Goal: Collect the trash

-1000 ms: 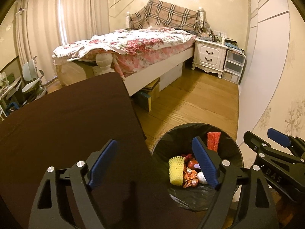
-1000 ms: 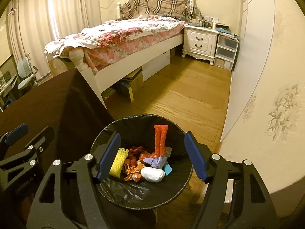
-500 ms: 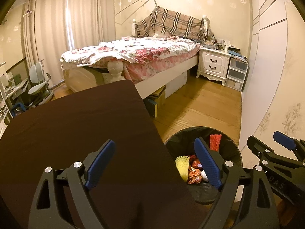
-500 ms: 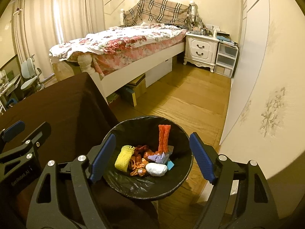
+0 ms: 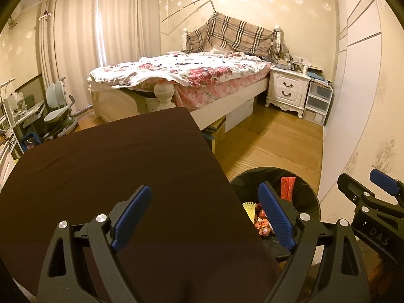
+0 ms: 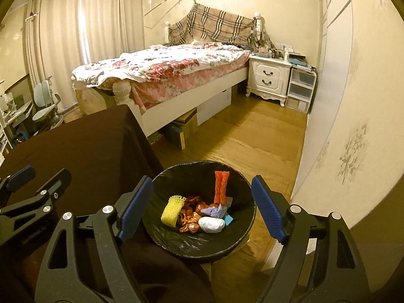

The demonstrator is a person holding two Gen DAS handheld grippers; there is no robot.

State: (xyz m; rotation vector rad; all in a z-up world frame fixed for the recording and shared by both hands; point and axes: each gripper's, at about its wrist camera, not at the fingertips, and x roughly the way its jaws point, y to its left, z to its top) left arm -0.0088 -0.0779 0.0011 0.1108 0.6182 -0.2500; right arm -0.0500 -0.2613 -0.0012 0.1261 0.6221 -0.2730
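A black-lined trash bin (image 6: 237, 242) stands on the floor beside the brown-covered table (image 5: 113, 166). It holds a yellow foam net (image 6: 173, 209), a red foam net (image 6: 221, 186), a white wad (image 6: 211, 224), a purple scrap and orange wrappers. My right gripper (image 6: 202, 209) is open and empty above the bin. My left gripper (image 5: 204, 217) is open and empty over the table's right edge; the bin (image 5: 310, 197) shows to its right with the right gripper (image 5: 373, 202) beyond.
A bed (image 6: 164, 75) with a floral cover stands ahead, boxes under it. A white nightstand (image 6: 267, 80) and plastic drawers (image 6: 300, 88) are at the back right. A wall (image 6: 353, 126) is close on the right. A desk chair (image 5: 58, 111) is far left.
Both grippers have risen and pulled back from the bin, staying open and empty. The bin looks smaller and lower in both views, and more of the table shows.
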